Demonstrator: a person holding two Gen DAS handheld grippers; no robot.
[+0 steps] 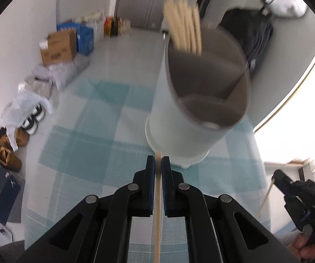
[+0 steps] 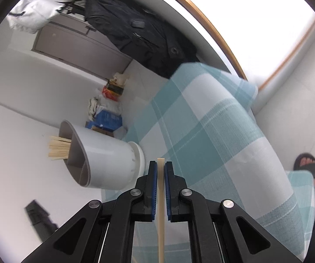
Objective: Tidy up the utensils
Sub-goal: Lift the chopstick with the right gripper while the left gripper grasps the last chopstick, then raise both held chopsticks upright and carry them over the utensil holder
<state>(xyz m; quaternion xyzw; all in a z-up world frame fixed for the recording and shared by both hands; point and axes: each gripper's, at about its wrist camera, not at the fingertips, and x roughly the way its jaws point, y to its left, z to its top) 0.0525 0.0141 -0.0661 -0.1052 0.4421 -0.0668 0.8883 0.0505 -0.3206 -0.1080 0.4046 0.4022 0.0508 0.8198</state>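
My left gripper (image 1: 158, 161) is shut on a pale wooden chopstick (image 1: 157, 208) that runs back between its blue pads. Just ahead stands a white utensil holder (image 1: 185, 135) with a grey divided insert; several chopsticks (image 1: 184, 26) stick out of its far compartment. My right gripper (image 2: 160, 166) is shut on another chopstick (image 2: 161, 208). In the right wrist view the holder (image 2: 107, 155) is to the left of the fingers, with its bundle of chopsticks (image 2: 58, 148). In the left wrist view the right gripper (image 1: 288, 184) shows at the lower right with its chopstick (image 1: 264, 199).
A teal and white checked cloth (image 1: 87, 135) covers the table (image 2: 212, 131). Cardboard boxes (image 1: 57, 48), bags and shoes (image 1: 32, 118) line the floor by the wall. A dark jacket (image 2: 139, 32) hangs behind. A person's sandalled foot (image 2: 307, 164) is at the right.
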